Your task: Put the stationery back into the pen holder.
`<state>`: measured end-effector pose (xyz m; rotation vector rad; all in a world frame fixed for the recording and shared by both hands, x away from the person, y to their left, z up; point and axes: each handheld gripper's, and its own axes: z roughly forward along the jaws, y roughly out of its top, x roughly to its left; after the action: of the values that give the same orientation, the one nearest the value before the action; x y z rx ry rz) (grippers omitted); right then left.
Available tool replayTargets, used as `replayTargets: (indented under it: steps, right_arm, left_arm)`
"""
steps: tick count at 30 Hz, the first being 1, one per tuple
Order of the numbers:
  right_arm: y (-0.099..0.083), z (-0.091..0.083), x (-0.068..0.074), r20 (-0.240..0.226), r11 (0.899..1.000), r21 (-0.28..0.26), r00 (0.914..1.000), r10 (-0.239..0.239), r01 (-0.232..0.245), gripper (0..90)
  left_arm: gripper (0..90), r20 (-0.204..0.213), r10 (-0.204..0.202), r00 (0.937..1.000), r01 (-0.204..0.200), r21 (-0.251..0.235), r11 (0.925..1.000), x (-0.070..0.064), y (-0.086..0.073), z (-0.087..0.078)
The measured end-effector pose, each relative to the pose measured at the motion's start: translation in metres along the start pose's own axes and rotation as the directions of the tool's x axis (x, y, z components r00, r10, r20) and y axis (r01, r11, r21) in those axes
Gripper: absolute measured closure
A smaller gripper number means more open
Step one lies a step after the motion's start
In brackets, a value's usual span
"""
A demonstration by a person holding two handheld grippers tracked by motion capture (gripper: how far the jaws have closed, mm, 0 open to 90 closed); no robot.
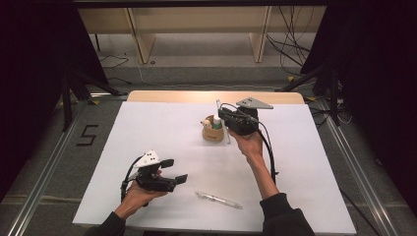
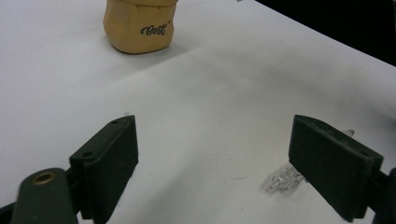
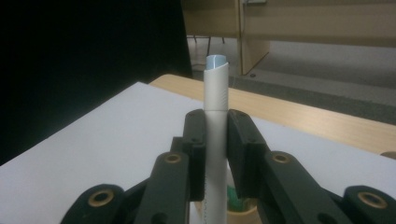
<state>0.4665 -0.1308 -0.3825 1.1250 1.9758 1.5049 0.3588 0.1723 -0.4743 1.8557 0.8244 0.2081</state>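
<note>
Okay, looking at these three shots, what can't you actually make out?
- Tan holder: top cut by the left gripper view's upper edge.
- White pen: lower end hidden behind the right gripper jaws.
- Clear pen: mostly behind the left gripper's black jaw.
- Holder's contents, high view: too small.

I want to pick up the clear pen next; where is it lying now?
In the high view, the clear pen lies flat on the white table, near its front edge, right of the left tool.
</note>
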Motion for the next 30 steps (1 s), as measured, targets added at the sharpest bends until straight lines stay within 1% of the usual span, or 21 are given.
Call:
replayTargets:
  steps: [4,7,10,14,18,23,30]
  right_arm:
    - [0.002,0.003,-0.003,0.012,0.999,-0.034,0.9998,0.015,-0.014,78.7]
    - [0.003,0.005,-0.005,0.021,0.997,-0.076,0.9994,0.026,-0.024,78.7]
    - [0.005,0.008,-0.006,0.033,0.995,-0.093,0.9989,0.034,-0.030,78.7]
    - [0.010,0.011,-0.007,0.056,0.993,-0.116,0.9981,0.026,-0.019,78.7]
    - [0.013,0.015,-0.008,0.067,0.989,-0.143,0.9972,0.033,-0.023,78.7]
    - [0.014,0.023,-0.012,0.082,0.986,-0.158,0.9949,0.059,-0.046,78.7]
    - [0.012,0.035,-0.016,0.107,0.984,-0.169,0.9911,0.079,-0.061,78.7]
  left_arm:
    - [15.4,0.001,-0.003,1.0000,0.003,0.001,1.0000,-0.001,0.000,0.000]
    - [15.4,0.001,-0.004,1.0000,0.004,0.000,1.0000,-0.001,0.000,0.000]
    - [15.4,0.001,-0.002,1.0000,0.002,0.002,1.0000,-0.001,0.000,0.000]
    - [15.4,0.001,-0.002,1.0000,0.002,0.003,1.0000,0.000,0.000,0.000]
    - [15.4,0.003,0.000,1.0000,0.000,0.003,1.0000,-0.001,0.000,0.001]
    - [15.4,0.004,0.004,1.0000,-0.004,0.002,1.0000,-0.001,0.000,0.001]
    - [15.4,0.004,-0.002,1.0000,0.002,0.001,1.0000,-0.001,0.000,0.000]
